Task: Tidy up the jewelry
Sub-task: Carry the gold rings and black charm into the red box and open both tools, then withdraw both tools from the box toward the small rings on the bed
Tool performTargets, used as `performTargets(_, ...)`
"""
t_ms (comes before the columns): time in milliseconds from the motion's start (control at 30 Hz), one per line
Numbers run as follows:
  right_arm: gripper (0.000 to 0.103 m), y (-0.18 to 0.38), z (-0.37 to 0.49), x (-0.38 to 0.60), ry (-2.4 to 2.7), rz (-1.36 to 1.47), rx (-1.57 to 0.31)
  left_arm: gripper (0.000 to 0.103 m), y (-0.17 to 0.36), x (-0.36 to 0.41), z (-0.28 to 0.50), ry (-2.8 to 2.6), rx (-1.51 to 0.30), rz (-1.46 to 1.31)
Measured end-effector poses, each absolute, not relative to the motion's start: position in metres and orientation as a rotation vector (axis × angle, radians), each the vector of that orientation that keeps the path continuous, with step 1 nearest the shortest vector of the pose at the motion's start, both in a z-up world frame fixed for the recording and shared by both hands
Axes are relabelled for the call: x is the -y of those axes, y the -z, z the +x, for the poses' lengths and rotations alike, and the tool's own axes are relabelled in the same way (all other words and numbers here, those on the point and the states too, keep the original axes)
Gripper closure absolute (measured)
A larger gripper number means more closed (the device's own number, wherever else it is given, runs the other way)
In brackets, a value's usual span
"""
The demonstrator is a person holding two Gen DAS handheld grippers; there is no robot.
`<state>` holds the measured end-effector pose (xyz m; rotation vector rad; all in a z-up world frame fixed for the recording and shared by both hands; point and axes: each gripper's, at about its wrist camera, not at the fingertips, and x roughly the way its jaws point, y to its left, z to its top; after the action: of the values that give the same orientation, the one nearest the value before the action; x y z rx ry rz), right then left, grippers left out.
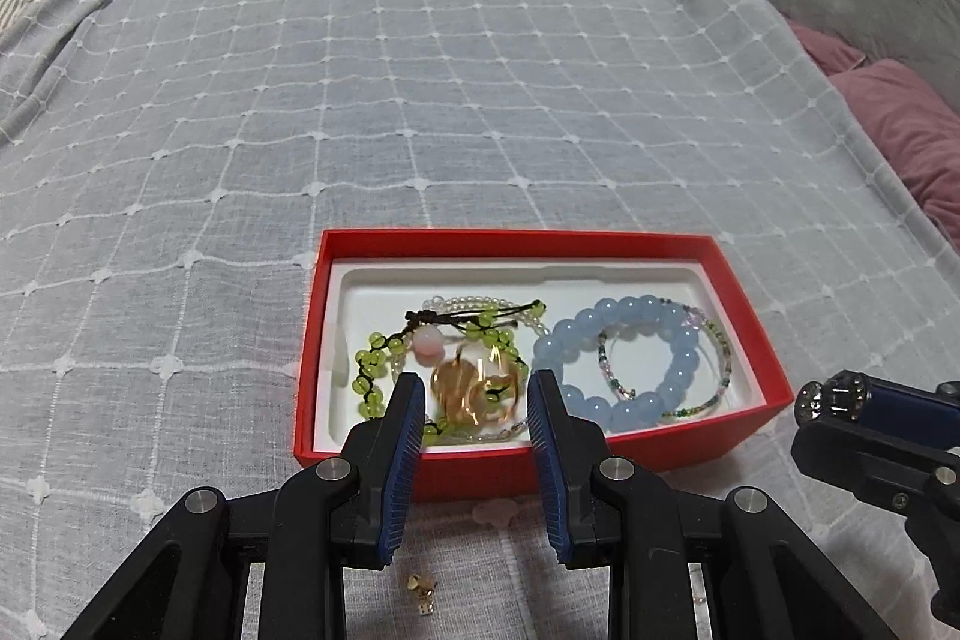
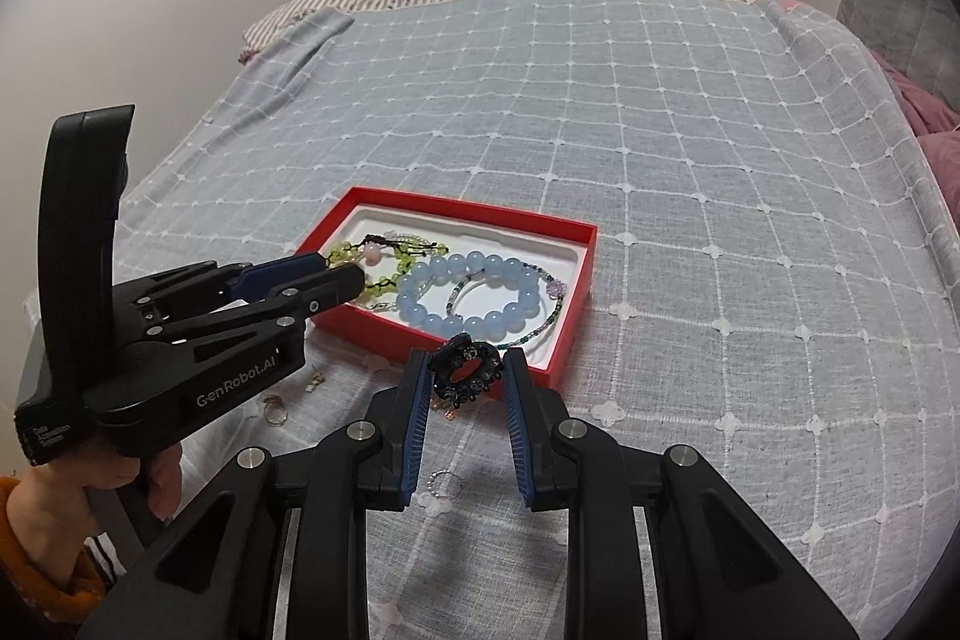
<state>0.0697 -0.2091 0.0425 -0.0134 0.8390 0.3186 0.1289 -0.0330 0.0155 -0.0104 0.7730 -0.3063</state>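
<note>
Holding a dark beaded bracelet (image 2: pixel 466 371), the right claw (image 2: pixel 467 376) has its pads on either side of it, apparently pinching it, just short of the red box (image 2: pixel 573 235)'s near corner. The bracelet hangs roughly upright between the pads, hole facing the camera. The box lies straight ahead and slightly left of this claw, long axis running left-far to right-near in the right wrist view.

Left claw (image 1: pixel 471 391) stands wide open over the box's near-left end, nothing gripped. A blurred gold piece (image 1: pixel 474 391) sits between its pads, probably dropping or just lying in the tray; can't tell which.

Already in the box: blue bead bracelet (image 1: pixel 624 361), green bead strand (image 1: pixel 384 379), thin multicolour strand (image 1: pixel 714 370).

Loose on the bed: small gold bits (image 1: pixel 422 583), a gold ring (image 2: pixel 274 409), a silver ring (image 2: pixel 441 481).

Judgement: right claw is nearer the open space, so a short forward move over the near wall, then release. Risk is snagging the wall.
</note>
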Motion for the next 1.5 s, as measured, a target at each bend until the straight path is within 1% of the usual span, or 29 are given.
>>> performTargets(233, 0.077, -0.039, 0.078, 0.213, -0.302, -0.006, -0.839, 0.072, -0.018, 0.035, 0.129, 0.295, -0.772, 0.000)
performTargets(400, 0.077, -0.039, 0.086, 0.213, -0.301, -0.006, -0.823, 0.060, -0.023, 0.034, 0.124, 0.280, -0.767, 0.006)
performTargets(467, 0.077, -0.039, 0.089, 0.213, -0.307, -0.007, -0.816, 0.057, -0.025, 0.032, 0.120, 0.271, -0.759, 0.013)
performTargets(833, 0.077, -0.029, 0.102, 0.201, -0.327, -0.036, -0.818, 0.054, -0.026, 0.026, 0.111, 0.247, -0.767, 0.033)
performTargets(933, 0.076, -0.027, 0.104, 0.199, -0.331, -0.041, -0.826, 0.050, -0.027, 0.024, 0.111, 0.244, -0.767, 0.034)
performTargets(1033, 0.071, -0.027, 0.103, 0.200, -0.335, -0.037, -0.835, 0.048, -0.027, 0.022, 0.111, 0.241, -0.771, 0.033)
performTargets(1100, 0.061, -0.028, 0.101, 0.201, -0.339, -0.034, -0.834, 0.043, -0.027, 0.021, 0.110, 0.241, -0.772, 0.036)
performTargets(1167, 0.058, -0.030, 0.099, 0.203, -0.341, -0.030, -0.829, 0.038, -0.028, 0.021, 0.108, 0.240, -0.773, 0.042)
performTargets(1333, 0.055, -0.037, 0.089, 0.205, -0.352, -0.037, -0.821, 0.031, -0.027, 0.021, 0.104, 0.234, -0.793, 0.051)
performTargets(1400, 0.050, -0.040, 0.084, 0.206, -0.355, -0.039, -0.820, 0.026, -0.026, 0.020, 0.101, 0.233, -0.805, 0.052)
performTargets(1500, 0.046, -0.042, 0.076, 0.209, -0.350, -0.043, -0.819, 0.020, -0.026, 0.019, 0.096, 0.238, -0.823, 0.046)
